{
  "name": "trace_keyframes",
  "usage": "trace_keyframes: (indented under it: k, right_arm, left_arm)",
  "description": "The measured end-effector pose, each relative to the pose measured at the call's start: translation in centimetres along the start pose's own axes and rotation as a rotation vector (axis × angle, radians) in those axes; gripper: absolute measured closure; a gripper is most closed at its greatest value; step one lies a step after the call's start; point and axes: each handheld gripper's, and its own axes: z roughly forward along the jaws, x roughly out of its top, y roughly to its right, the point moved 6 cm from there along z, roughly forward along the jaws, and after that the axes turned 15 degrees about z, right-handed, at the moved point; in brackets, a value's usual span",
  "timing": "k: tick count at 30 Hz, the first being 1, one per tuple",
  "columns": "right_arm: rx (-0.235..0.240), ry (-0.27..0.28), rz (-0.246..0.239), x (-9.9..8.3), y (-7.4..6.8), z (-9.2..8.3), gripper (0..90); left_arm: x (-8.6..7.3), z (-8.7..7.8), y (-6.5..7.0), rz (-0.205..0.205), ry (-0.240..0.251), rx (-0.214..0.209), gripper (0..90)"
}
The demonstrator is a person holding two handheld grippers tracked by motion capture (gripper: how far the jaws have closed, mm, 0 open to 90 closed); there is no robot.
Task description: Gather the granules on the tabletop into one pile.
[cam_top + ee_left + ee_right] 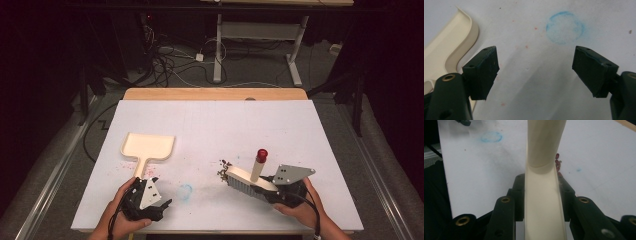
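a: what's in your hands right now?

b: my right gripper (274, 191) has its jaws pinched on the cream brush (248, 180), low at about five o'clock on the white table (215, 120). the brush's handle stands up with a red tip. my left gripper (159, 202) is at seven o'clock, jaws spread wide with nothing between them.

a: and beyond them?

b: a small heap of dark crumbs (223, 168) touches the brush's far end, towards nine o'clock from my right gripper. the cream dustpan (148, 146) lies flat at about nine o'clock on the table, its handle pointing down at my left gripper. a faint blue ring (184, 192) is marked between my two hands.

a: what worries you?

b: the pan is well apart from the crumbs. if i sweep hard across that gap, i'd guess the bits scatter. the pan is loose too: my left jaws aren't on it, so a push from the brush could slide it away. and the brush looks gripped on a narrow part, so it might twist in the jaws.
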Motion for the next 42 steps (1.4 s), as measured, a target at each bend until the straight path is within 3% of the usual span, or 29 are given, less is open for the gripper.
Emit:
trace_keyframes:
  k: [6, 11, 14, 17, 19, 22, 26, 29, 32, 37, 42]
  right_arm:
    - [0.016, 0.004, -0.024, 1.1, 0.6, 1.0, 67.3]
    - [0.017, 0.035, -0.013, 1.2, 0.8, -1.1, 67.3]
    - [-0.014, 0.054, 0.009, 1.1, 0.9, -2.4, 67.2]
    - [-0.108, 0.072, 0.037, 1.0, 1.4, -3.0, 67.2]
    - [-0.183, 0.09, 0.085, 1.1, 2.0, -2.9, 67.2]
    - [-0.256, 0.096, 0.171, 1.0, 2.9, -1.7, 67.2]
    - [-0.364, 0.086, 0.166, 1.1, 3.5, 0.9, 67.3]
    - [-0.416, 0.105, 0.163, 1.7, 3.3, 2.0, 67.3]
    - [-0.412, 0.111, 0.173, 2.1, 2.5, 3.1, 67.3]
    - [-0.381, 0.112, 0.15, 3.0, 0.5, 4.6, 67.3]
    - [-0.374, 0.119, 0.148, 3.7, -0.1, 5.8, 67.3]
  left_arm:
    - [-0.2, -0.1, 0.0, 0.0, -0.005, -0.003, 20.7]
    - [-0.4, -0.4, 0.0, -0.006, -0.002, 0.005, 20.7]
    - [-0.4, -0.5, 0.0, -0.009, 0.001, 0.01, 20.7]
    - [-0.3, -0.5, 0.0, -0.008, 0.001, 0.011, 20.8]
    - [-0.2, -0.4, -0.1, -0.011, 0.002, 0.013, 20.8]
    - [-0.1, -0.2, -0.1, -0.009, 0.003, 0.011, 20.7]
    - [0.1, 0.0, 0.0, -0.003, 0.003, 0.004, 20.7]
    - [0.0, 0.0, 0.0, -0.005, -0.001, 0.002, 20.7]
    - [-0.1, -0.1, 0.0, -0.007, 0.003, 0.004, 20.8]
    - [-0.2, -0.2, 0.0, -0.006, -0.003, 0.007, 20.8]
    - [-0.1, -0.2, 0.0, -0.006, -0.003, 0.006, 20.8]
